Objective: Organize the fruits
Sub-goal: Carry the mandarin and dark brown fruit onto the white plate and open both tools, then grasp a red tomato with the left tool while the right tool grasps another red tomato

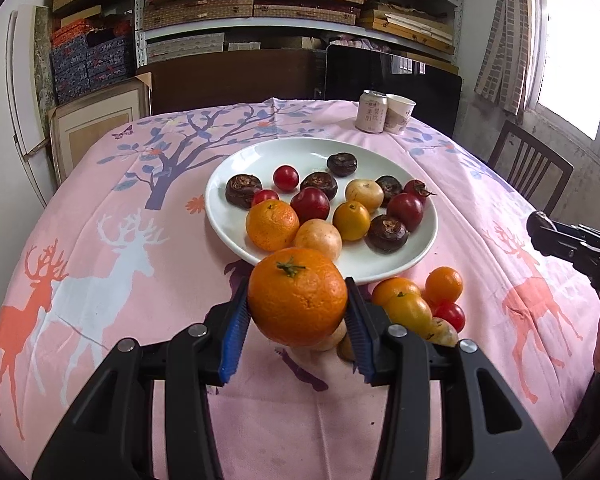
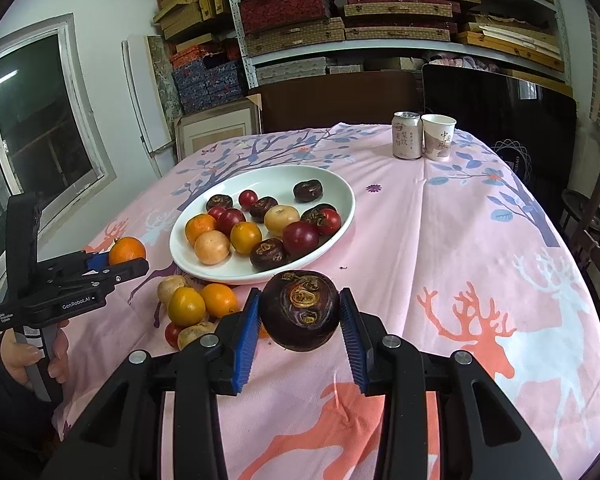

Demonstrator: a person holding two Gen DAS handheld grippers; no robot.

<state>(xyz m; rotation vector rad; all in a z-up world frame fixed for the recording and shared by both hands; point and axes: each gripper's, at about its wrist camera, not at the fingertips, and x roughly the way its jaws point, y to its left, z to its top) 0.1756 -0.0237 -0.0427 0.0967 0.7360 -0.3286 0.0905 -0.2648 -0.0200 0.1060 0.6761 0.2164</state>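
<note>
My left gripper [image 1: 297, 305] is shut on a large orange mandarin [image 1: 297, 296], held above the cloth just in front of the white plate [image 1: 236, 168]. The plate holds several fruits: mandarins, red tomatoes, pale round fruits and dark water chestnuts. My right gripper [image 2: 300, 312] is shut on a dark brown water chestnut [image 2: 301, 309], lifted near the plate's [image 2: 340, 188] front rim. A small pile of loose fruit [image 2: 198, 304] lies on the cloth between the two grippers. In the right wrist view the left gripper [image 2: 118, 260] shows at the left with its mandarin [image 2: 126, 251].
A drink can [image 2: 407, 135] and a paper cup [image 2: 438, 137] stand at the far right of the pink deer-print tablecloth [image 2: 480, 260]. A wooden chair [image 1: 530, 168] stands by the table's right side. Shelves of boxes fill the back wall.
</note>
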